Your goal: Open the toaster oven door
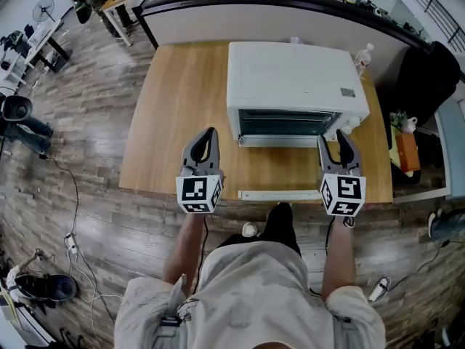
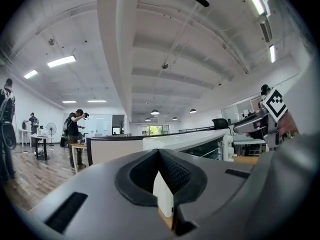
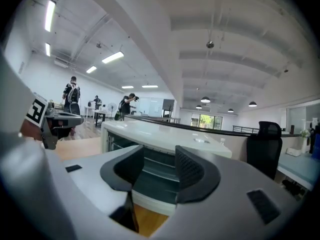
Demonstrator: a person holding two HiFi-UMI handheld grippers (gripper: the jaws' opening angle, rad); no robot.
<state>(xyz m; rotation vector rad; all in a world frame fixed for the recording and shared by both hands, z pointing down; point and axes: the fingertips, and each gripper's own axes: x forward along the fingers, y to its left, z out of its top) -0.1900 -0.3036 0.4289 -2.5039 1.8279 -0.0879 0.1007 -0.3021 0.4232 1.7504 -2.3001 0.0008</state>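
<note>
Nearest us, the left gripper [image 2: 159,154] has its jaws closed pad to pad with nothing between them. The right gripper [image 3: 155,165] has its jaws apart and empty. Both hang over the near edge of the wooden counter [image 1: 182,107], well apart from each other. Between them, just past their marker cubes, a white bar [image 1: 280,194] lies along the counter's front edge. Ahead of the right gripper and to the right of the left one stands the white toaster oven [image 1: 294,78]. Its front cavity is open to view and wire racks show inside. Neither gripper touches it. Beyond the counter we see a dark-edged partition [image 1: 218,9].
</note>
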